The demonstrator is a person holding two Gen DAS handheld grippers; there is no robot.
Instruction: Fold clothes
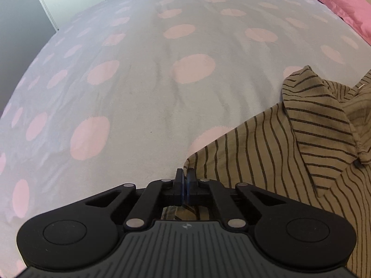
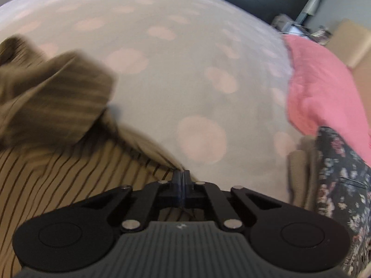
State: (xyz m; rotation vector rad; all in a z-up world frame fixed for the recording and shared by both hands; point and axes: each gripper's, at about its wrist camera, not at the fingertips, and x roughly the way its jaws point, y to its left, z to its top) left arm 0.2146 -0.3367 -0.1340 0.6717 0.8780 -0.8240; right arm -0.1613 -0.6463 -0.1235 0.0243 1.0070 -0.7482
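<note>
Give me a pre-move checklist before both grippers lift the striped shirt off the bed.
1. left gripper shut on the striped shirt at its edge: ok.
2. right gripper shut on the shirt's other edge: ok, though that view is blurred.
3. Depth of cloth in each pinch: cannot tell, only a thin edge shows between the pads.
4. Collar lying flat: not ok, it stands up, folded over.
5. Bedspread ahead free of clutter: ok.
6. Floral garment and pink pillow apart from the shirt: ok, both lie off to the right.
</note>
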